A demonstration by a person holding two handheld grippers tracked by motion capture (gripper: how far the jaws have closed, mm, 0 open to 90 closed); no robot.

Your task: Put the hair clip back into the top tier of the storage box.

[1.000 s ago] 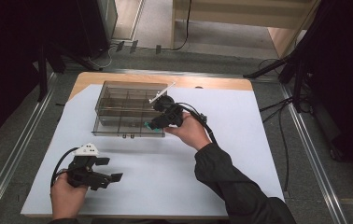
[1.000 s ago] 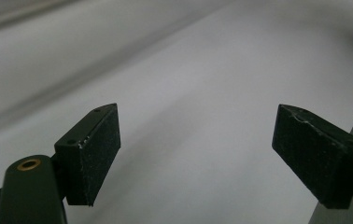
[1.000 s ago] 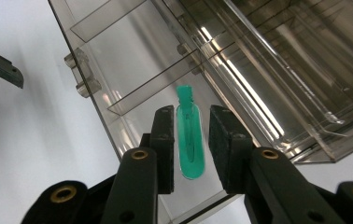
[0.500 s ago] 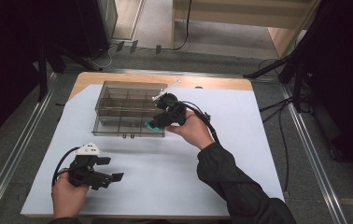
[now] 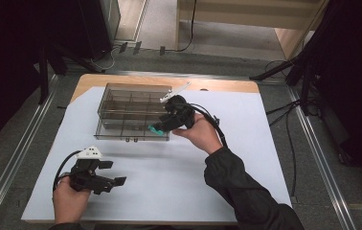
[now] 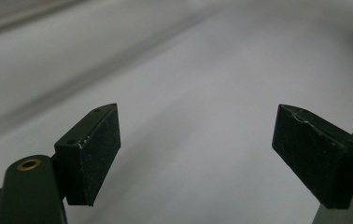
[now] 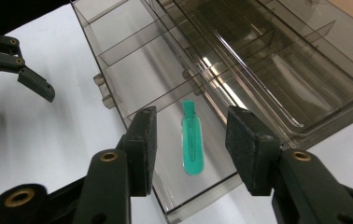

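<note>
A smoky clear plastic organiser box [image 5: 121, 103] with several compartments lies open at the back of the table. A small green flat piece [image 7: 193, 140] rests on the floor of its front right compartment [image 7: 132, 79]. In the high view the green piece [image 5: 156, 129] sits at the box's near right corner. My right gripper [image 7: 192, 116] hovers open just above it, one jaw on each side and nothing between them. The right gripper [image 5: 165, 122] is tilted down toward the box. My left gripper [image 5: 116, 173] is held open low over the table's front left, its jaws [image 6: 195, 123] wide apart and empty.
A white sheet [image 5: 184, 182] covers the wooden table [image 5: 217, 85]. The box's hinged lid [image 7: 277, 51] lies open behind its compartments. Metal rails [image 5: 21, 158] run along both sides of the table, and cables [image 5: 289, 143] lie on the floor to the right.
The right gripper has shifted slightly to the right above the box's near corner, where the green piece stays. The left hand has not moved.
</note>
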